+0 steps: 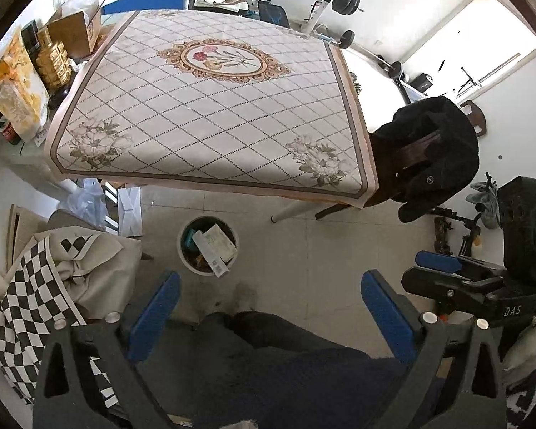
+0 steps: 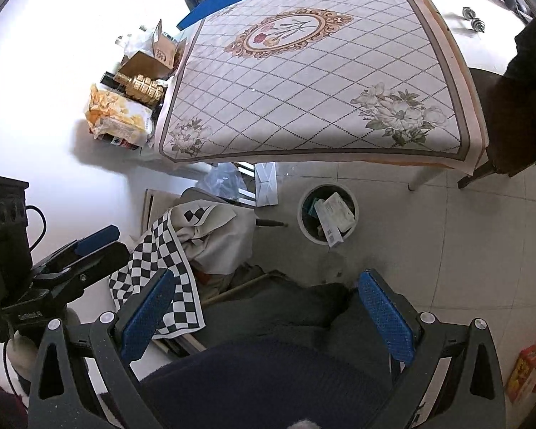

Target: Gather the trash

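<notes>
A round white trash bin (image 1: 187, 262) stands on the tiled floor in front of the table; it holds a white carton (image 1: 214, 248) and other packaging. It also shows in the right wrist view (image 2: 309, 230), with the carton (image 2: 334, 218) sticking out. My left gripper (image 1: 269, 282) is open and empty, held high above the floor, the bin ahead and to its left. My right gripper (image 2: 266, 280) is open and empty, the bin ahead and slightly right. The right gripper also shows at the right of the left wrist view (image 1: 443, 268).
A table with a floral diamond-pattern cloth (image 1: 211, 114) fills the far half. A checkered cloth on a seat (image 1: 50, 286) lies left. A chair draped in black (image 1: 436, 153) stands right. Snack bag, gold bottle (image 1: 51, 59) and box sit on a side shelf.
</notes>
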`<state>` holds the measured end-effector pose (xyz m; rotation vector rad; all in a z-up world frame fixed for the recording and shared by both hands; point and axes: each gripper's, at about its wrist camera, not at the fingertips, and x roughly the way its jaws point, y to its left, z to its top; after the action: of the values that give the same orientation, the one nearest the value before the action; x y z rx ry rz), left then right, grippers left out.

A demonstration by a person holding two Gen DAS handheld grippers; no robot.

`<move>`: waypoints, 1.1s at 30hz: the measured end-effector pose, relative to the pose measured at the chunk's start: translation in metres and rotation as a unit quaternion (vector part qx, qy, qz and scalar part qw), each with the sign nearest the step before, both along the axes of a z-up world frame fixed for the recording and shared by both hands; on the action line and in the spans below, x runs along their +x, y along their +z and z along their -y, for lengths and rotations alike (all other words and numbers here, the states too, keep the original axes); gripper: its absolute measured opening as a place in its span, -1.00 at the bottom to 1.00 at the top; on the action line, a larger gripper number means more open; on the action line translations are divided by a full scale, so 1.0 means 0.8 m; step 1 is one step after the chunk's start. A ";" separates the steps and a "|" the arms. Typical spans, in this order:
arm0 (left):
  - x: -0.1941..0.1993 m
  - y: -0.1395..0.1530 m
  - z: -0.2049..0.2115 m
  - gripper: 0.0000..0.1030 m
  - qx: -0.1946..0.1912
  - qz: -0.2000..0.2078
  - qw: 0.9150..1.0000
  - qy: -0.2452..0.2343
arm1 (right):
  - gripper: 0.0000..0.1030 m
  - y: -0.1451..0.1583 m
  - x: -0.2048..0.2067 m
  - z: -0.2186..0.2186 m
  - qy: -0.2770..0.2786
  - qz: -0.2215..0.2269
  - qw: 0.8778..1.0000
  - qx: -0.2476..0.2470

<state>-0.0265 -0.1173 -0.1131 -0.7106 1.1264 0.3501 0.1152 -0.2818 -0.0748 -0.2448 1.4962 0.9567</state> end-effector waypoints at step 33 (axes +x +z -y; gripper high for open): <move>-0.003 0.002 0.016 1.00 -0.009 0.006 1.000 -0.017 | 1.00 -0.003 -0.001 0.015 0.006 -0.021 1.000 0.006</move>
<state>-0.0290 -0.1299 -0.1119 -0.7073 1.1309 0.3077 0.1146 -0.2935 -0.0771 -0.2271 1.5286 0.9850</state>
